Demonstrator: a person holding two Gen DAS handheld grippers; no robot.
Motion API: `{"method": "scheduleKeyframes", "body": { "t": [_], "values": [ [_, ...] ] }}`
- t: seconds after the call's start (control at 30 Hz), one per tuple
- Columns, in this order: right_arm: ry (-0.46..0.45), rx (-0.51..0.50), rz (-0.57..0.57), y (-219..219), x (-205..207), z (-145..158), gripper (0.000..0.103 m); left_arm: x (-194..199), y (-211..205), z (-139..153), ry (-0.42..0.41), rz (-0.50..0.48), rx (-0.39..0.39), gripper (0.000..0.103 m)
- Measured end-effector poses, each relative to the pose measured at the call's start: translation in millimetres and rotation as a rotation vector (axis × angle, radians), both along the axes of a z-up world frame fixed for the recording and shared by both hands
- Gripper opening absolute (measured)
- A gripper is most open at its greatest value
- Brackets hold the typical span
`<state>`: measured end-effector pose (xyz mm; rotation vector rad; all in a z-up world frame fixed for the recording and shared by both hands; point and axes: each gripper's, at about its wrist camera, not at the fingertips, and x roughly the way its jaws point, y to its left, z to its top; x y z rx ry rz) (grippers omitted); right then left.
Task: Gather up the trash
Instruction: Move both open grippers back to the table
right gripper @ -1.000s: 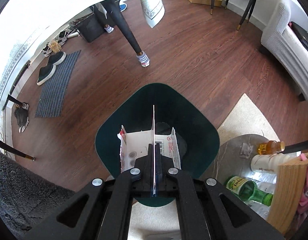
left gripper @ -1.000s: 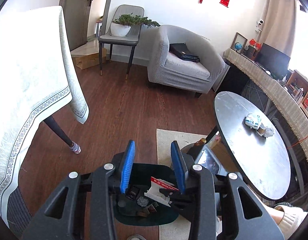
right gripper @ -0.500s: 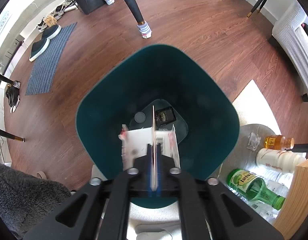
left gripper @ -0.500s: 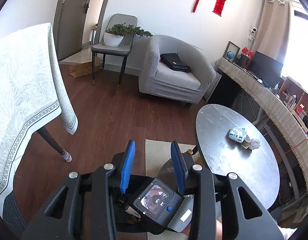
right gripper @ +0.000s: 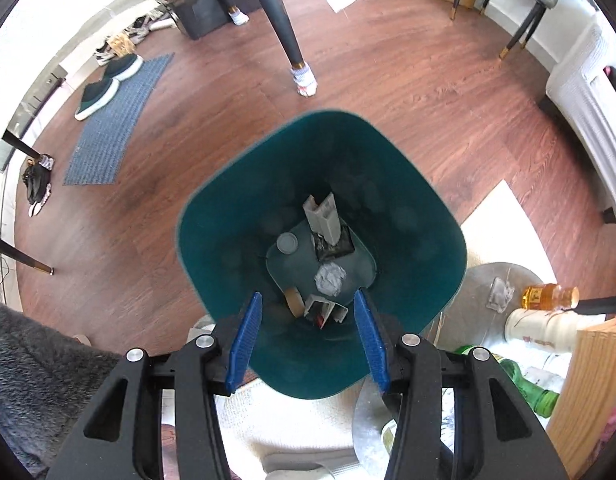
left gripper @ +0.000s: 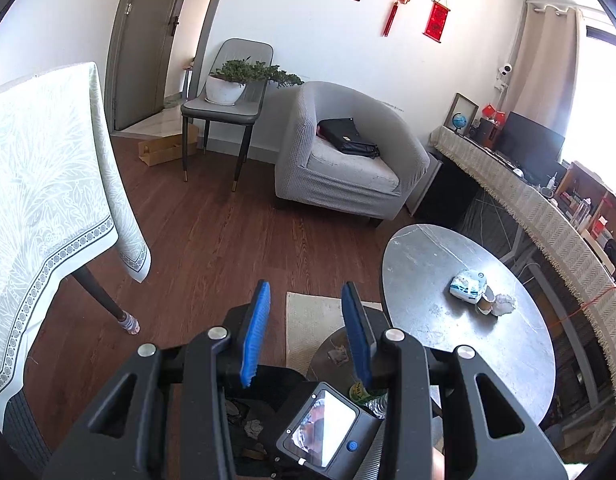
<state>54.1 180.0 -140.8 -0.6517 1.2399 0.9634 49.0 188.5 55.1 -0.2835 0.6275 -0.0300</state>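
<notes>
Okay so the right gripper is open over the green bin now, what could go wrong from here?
Two risks:
1. The right gripper hangs just above the bin near its rim; swinging away low might clip and tip it.
2. Trash remains on the round table; the open left gripper could knock the small pieces off.

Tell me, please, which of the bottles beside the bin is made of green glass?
The green bottle at the right gripper view's lower right, lying nearest the right gripper. The amber-filled bottle and the white bottle lie farther off.

We see left gripper (left gripper: 306,330) held wide, empty, above floor; crumpled trash (left gripper: 482,294) sits on round counter (left gripper: 448,344) nearby.
</notes>
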Motion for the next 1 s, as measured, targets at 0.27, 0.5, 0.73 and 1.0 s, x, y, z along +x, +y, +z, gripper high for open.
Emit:
{"method": "scheduleKeyframes", "body": {
  "t": [0.27,0.5,0.73,1.0],
  "values": [
    [-0.009,0.150,0.026,-6.4,-12.8,61.3,0.049,5.8,-2.1,0.4,0.007,0.023,0.041,0.039],
    [-0.061,0.243,-0.008,-36.3,-17.1,113.8,0.049,10.7,-7.2,1.5,0.006,0.020,0.037,0.039],
    [-0.119,0.289,-0.093,-82.2,-5.3,143.0,0.049,20.9,-28.0,2.7,0.002,-0.006,0.038,0.040],
    [-0.185,0.337,-0.210,-138.6,12.8,166.0,0.049,37.6,-63.7,0.9,0.011,-0.058,0.057,0.041]
  ]
}}
